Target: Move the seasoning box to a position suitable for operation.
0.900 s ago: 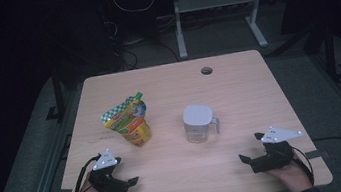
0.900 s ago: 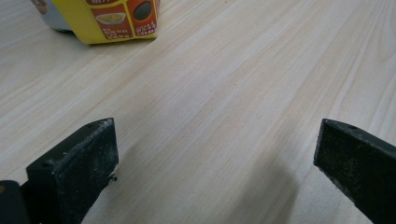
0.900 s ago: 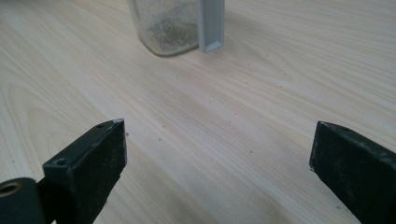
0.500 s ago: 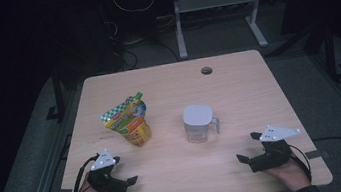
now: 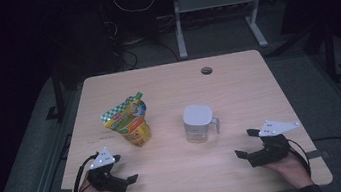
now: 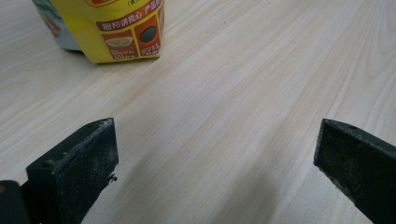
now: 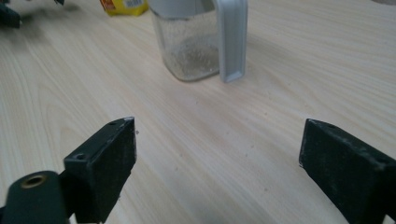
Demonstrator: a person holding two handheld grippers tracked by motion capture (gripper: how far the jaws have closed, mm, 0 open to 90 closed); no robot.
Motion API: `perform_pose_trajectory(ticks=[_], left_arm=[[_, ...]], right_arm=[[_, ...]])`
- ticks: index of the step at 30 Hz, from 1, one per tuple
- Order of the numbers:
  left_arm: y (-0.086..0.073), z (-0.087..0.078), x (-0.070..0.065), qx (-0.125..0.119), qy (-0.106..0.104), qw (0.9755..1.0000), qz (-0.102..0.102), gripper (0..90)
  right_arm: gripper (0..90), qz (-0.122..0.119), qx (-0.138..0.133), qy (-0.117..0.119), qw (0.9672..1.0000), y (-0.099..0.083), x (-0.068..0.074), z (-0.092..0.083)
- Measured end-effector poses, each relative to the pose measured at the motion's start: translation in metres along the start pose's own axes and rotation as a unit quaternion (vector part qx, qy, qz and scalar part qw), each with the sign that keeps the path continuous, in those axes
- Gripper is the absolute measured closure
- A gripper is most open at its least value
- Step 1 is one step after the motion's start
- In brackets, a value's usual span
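Observation:
A yellow and green stand-up pouch stands left of centre on the wooden table. To its right is a clear jug with a white lid and a handle on its right side. My left gripper rests near the front left edge, just in front of the pouch, open with nothing between its jaws. In the left gripper view the pouch is ahead of the open left gripper. My right gripper rests at the front right, open and empty. The right gripper view has the jug ahead of the open right gripper.
A round cable hole sits near the table's far edge. Beyond the table are a metal frame and cables on a dark floor. Bare wood lies between the grippers and behind the two objects.

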State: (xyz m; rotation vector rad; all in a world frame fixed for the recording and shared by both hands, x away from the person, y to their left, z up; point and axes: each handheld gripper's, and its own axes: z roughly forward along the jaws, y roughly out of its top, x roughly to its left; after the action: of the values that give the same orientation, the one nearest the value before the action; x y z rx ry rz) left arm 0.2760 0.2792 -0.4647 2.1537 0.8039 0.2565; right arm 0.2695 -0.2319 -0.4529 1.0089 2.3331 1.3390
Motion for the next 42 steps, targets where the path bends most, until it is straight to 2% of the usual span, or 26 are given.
perform_pose_trajectory(ticks=[4, 20, 30, 35, 42], left_arm=[[0.0, -0.001, -0.001, -0.001, -0.003, 1.0, 0.004, 0.0], [0.0, -0.003, -0.001, -0.007, -0.004, 1.0, 0.005, 0.0], [-0.001, -0.004, -0.003, -0.005, -0.003, 0.9999, 0.011, 0.0], [-0.002, -0.003, -0.004, -0.006, -0.005, 1.0, 0.007, 0.0], [-0.002, -0.004, -0.004, -0.01, -0.004, 0.9999, 0.008, 0.0]], right_arm=[[12.8, 0.0, -0.01, 0.005, 0.9999, 0.008, -0.002, 0.003], [13.4, -0.025, -0.003, 0.017, 0.9995, 0.035, -0.006, 0.019], [14.7, -0.035, -0.006, 0.037, 0.9987, 0.055, -0.012, 0.031], [14.7, -0.035, -0.003, 0.044, 0.9984, 0.061, -0.016, 0.035], [21.2, -0.044, -0.005, 0.068, 0.9967, 0.073, -0.021, 0.046]])
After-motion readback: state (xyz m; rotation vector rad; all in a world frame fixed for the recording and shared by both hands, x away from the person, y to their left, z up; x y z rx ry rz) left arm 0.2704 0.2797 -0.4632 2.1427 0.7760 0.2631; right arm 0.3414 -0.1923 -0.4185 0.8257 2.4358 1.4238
